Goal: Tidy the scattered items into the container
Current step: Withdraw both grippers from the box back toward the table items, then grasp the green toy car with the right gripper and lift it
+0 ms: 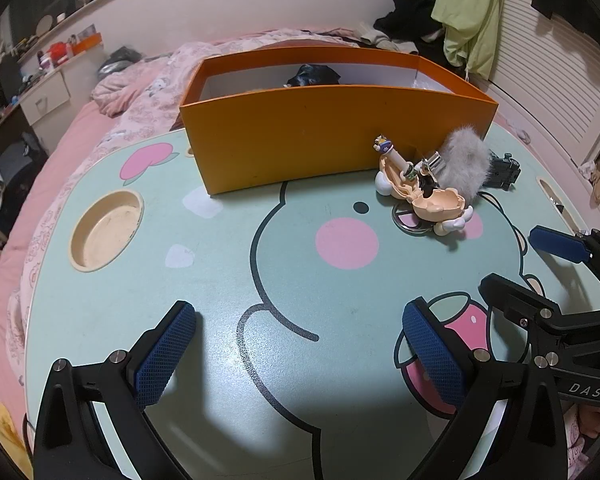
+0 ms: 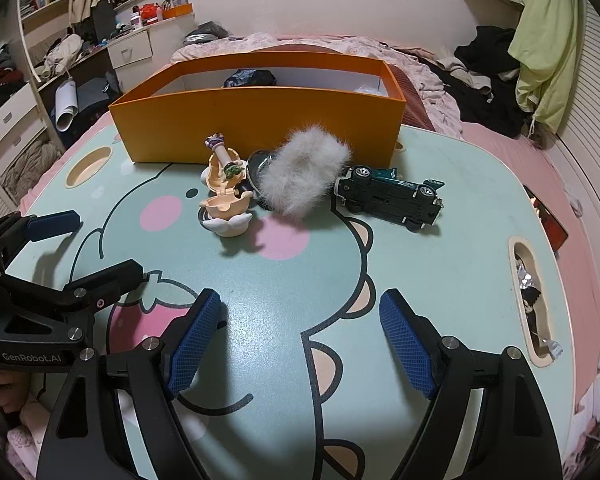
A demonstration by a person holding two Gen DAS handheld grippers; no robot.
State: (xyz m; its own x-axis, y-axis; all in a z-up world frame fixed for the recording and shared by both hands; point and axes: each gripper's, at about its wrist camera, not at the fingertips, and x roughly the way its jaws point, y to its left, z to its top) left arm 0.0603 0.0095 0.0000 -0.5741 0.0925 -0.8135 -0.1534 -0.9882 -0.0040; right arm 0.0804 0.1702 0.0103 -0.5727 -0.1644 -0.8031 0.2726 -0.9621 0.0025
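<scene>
An orange box [image 1: 332,128] [image 2: 260,120] stands at the far side of the cartoon-print lap table [image 1: 228,264] [image 2: 440,264], with a dark bundle [image 1: 314,75] inside it. In front of the box lie a peach clamshell toy with white wings [image 1: 428,196] [image 2: 224,196], a grey fur piece [image 1: 462,164] [image 2: 304,172] over a round metal ring, and a dark green toy car [image 2: 392,194] on its side. My left gripper [image 1: 300,320] [image 2: 108,240] hovers open and empty over the table's near part. My right gripper [image 2: 300,300] [image 1: 508,258] is beside it, open and empty.
A round cup recess [image 1: 106,230] is sunk into the table's left side. A slot [image 2: 530,300] on the right edge holds small wrappers. Pink bedding [image 1: 140,92] surrounds the table, with clothes [image 2: 496,76] piled behind and shelves at the far left.
</scene>
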